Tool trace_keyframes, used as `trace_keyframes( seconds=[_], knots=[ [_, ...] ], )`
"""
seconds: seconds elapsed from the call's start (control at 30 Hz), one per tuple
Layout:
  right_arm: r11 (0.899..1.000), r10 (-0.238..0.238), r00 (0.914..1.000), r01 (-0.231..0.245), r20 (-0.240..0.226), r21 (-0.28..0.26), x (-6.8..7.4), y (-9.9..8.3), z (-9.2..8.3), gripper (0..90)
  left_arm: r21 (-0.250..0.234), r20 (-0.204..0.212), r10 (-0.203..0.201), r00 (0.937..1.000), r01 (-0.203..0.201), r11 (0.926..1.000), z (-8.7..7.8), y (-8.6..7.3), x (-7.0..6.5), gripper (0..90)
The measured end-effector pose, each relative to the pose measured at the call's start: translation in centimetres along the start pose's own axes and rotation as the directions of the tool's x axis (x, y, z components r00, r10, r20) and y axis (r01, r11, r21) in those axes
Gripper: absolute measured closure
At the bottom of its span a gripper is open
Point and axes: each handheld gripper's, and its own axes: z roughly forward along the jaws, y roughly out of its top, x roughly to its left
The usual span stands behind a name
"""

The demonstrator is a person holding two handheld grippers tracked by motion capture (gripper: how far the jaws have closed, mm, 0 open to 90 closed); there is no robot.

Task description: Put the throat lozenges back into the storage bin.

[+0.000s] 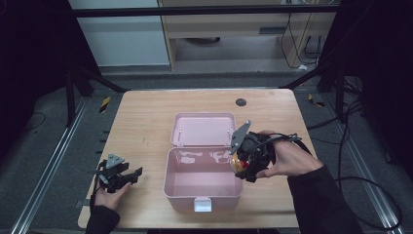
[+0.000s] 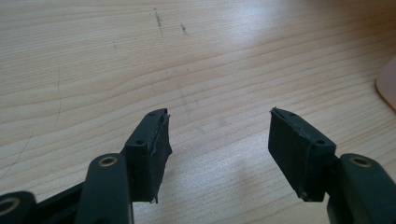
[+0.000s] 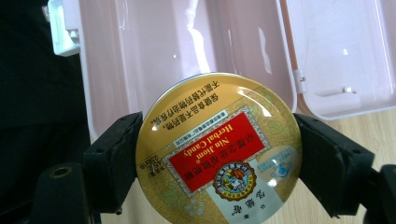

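A round gold tin [image 3: 218,151] labelled "Nin Jiom Herbal Candy" sits clamped in the right gripper [image 1: 248,161] at the open pink plastic box's [image 1: 202,192] three o'clock rim, while the left gripper [image 2: 218,149], jaws spread wide, grasps nothing above the wooden table [image 2: 93,60].

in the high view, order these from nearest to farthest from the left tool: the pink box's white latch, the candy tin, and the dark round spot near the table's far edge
From the left tool:
1. White latch, on the pink box's near wall, to the tool's right.
2. Candy tin, held in the right tool at the box's right rim.
3. Dark round spot, near the table's far edge.
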Motion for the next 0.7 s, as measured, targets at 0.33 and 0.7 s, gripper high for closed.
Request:
trace_keyframes(
  seconds=[0.33, 0.7],
  knots=[
    [1.000, -0.014, 0.9999, 0.014, -0.005, 0.008, -0.1, 1.2, 1.3, 20.7, -0.002, -0.001, 0.003, 1.0000, -0.003, 1.0000, 0.0, 0.0, 0.0, 38.0],
    [1.000, -0.028, 0.9994, 0.028, -0.020, 0.000, 0.1, 1.9, 2.9, 20.7, -0.001, -0.001, 0.003, 1.0000, -0.003, 1.0000, 0.0, 0.0, 0.1, 38.0]
  ],
)
